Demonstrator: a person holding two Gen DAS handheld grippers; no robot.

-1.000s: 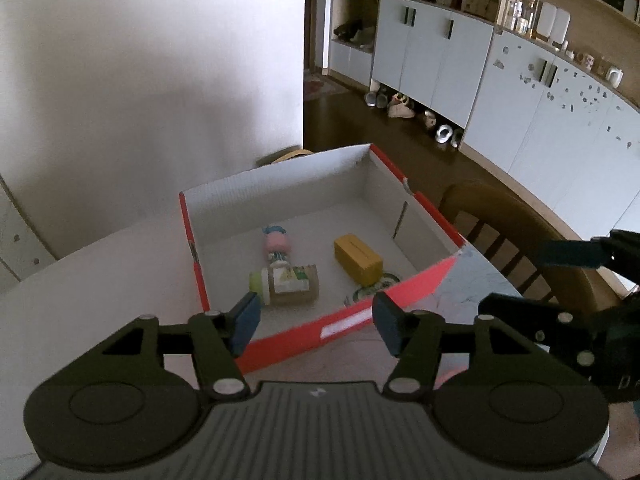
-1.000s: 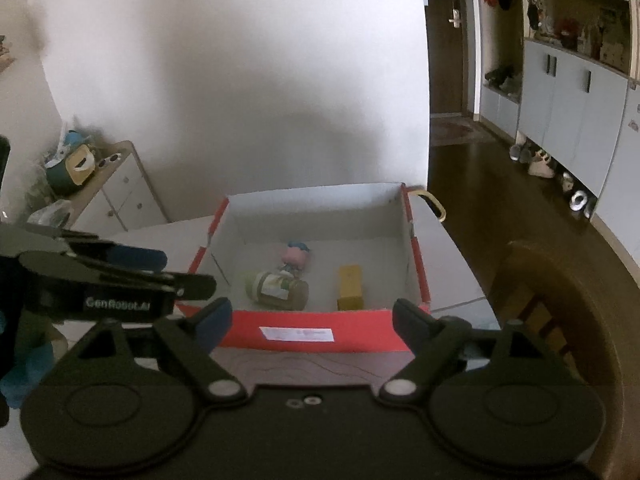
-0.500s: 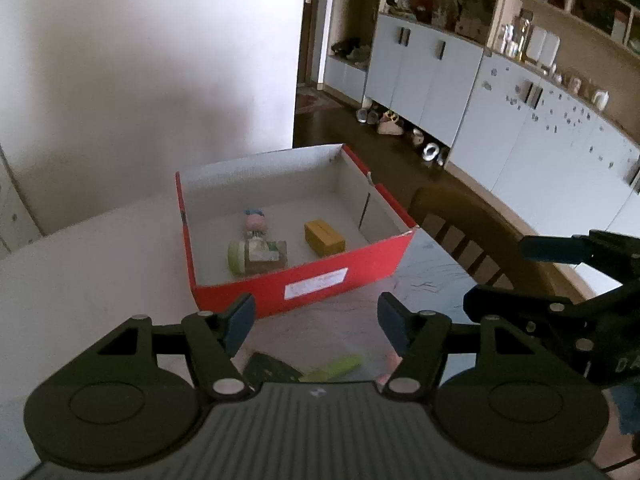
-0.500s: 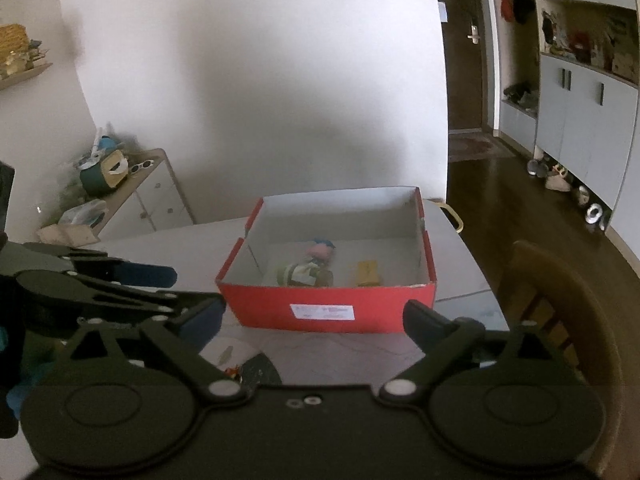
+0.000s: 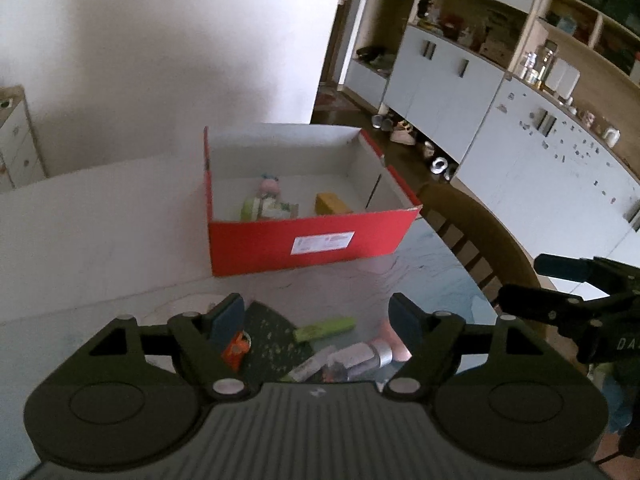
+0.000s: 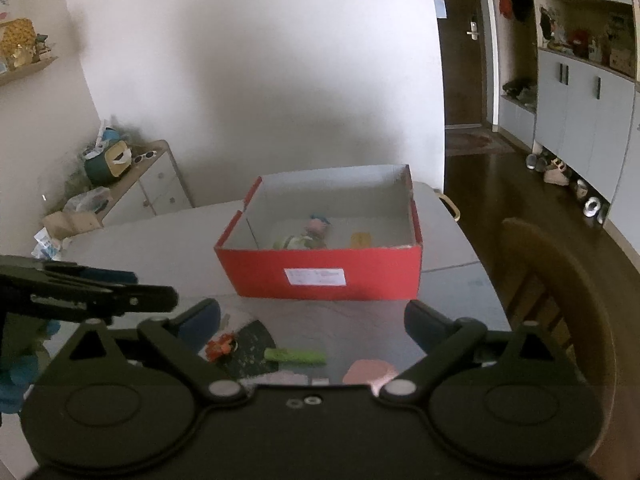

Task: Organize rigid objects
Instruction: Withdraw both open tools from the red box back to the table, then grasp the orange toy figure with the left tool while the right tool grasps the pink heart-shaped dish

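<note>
Inside, the red box (image 5: 308, 240) holds a jar (image 5: 269, 209), doll (image 5: 269, 185) and yellow block (image 5: 332, 203); both tongs (image 5: 316, 316) (image 6: 312, 318) gape empty

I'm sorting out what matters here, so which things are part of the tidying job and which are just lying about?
Part of the job:
- red box with a jar, a small figure and a yellow block inside
- green stick, orange toy and silver tube on the table, near the open left claw

Just lying about:
- wooden chair
- shoes
- side cabinet
</note>
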